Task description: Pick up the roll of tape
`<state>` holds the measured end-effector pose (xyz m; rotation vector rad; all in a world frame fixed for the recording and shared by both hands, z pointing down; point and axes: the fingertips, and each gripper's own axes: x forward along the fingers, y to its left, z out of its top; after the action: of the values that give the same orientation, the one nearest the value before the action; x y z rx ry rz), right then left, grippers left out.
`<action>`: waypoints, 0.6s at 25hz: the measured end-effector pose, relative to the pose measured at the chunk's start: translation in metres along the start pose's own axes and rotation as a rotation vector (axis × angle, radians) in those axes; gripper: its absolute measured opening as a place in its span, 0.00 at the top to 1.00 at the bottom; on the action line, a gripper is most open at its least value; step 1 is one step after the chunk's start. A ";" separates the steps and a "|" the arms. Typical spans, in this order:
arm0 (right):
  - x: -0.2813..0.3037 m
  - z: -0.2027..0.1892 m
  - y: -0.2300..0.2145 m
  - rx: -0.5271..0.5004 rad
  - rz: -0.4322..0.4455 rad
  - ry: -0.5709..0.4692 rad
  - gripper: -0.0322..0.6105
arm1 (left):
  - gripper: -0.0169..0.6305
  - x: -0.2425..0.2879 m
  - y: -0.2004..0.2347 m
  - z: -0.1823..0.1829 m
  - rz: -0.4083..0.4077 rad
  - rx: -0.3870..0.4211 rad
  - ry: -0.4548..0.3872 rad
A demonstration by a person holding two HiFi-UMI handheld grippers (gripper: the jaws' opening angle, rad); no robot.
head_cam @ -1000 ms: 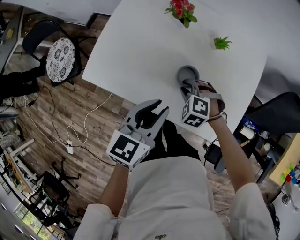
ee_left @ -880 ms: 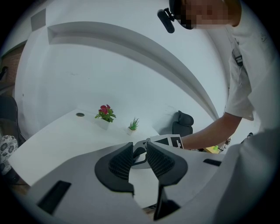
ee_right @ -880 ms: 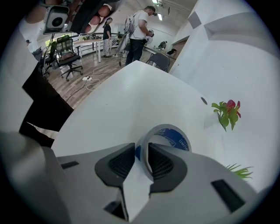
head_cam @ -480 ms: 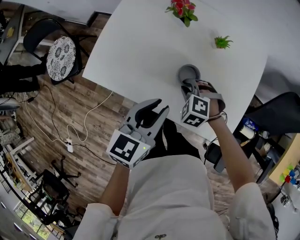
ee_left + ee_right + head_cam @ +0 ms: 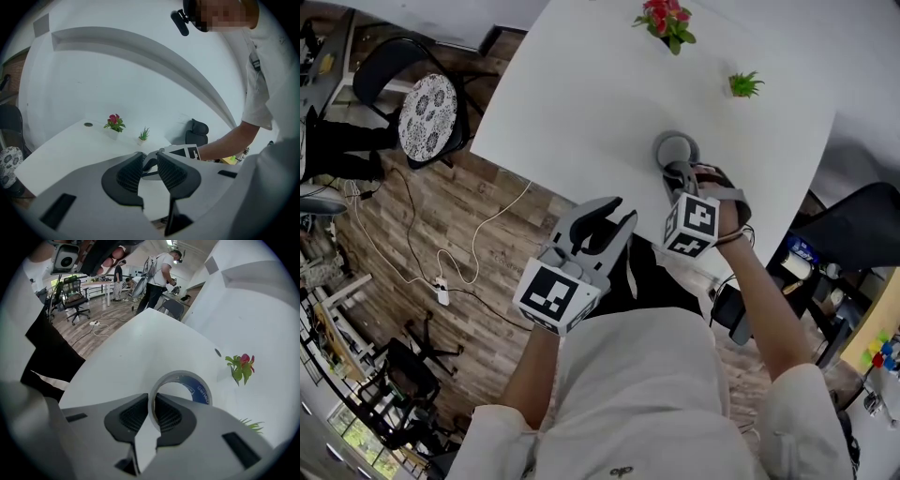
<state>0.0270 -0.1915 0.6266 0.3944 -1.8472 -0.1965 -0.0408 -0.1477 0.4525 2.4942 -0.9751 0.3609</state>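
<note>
The roll of tape [image 5: 663, 150] is a grey ring lying flat on the white table [image 5: 581, 94], near its front edge. In the right gripper view the roll [image 5: 199, 391] shows a blue inner label. My right gripper [image 5: 679, 172] points steeply down at the roll's near side. Its jaws have just been closing, and the roll's near wall now stands between the pads [image 5: 137, 414], which press on it from inside and outside. My left gripper [image 5: 610, 216] hovers off the table's front edge, left of the roll. Its jaws stand a narrow gap apart with nothing between them [image 5: 150, 161].
A red-flowered pot [image 5: 664, 21] and a small green plant [image 5: 743, 86] stand farther back on the table. A chair with a patterned cushion [image 5: 425, 108] is at the left, a black chair [image 5: 862, 225] at the right. A white cable [image 5: 441, 262] lies on the wooden floor.
Both grippers sit where they were. The right gripper's fingers look slightly closer together at the roll's near rim. The roll has not moved.
</note>
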 end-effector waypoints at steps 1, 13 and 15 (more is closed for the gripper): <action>-0.002 0.002 0.000 -0.005 -0.004 -0.005 0.87 | 0.81 -0.001 -0.001 0.001 0.002 0.003 -0.003; -0.039 0.013 0.006 -0.059 -0.048 -0.079 0.87 | 0.81 -0.021 -0.029 0.004 0.031 0.039 -0.023; -0.047 0.016 0.008 -0.063 -0.057 -0.094 0.87 | 0.81 -0.026 -0.035 0.003 0.035 0.041 -0.026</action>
<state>0.0231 -0.1674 0.5822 0.4003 -1.9186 -0.3162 -0.0345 -0.1110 0.4295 2.5268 -1.0330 0.3641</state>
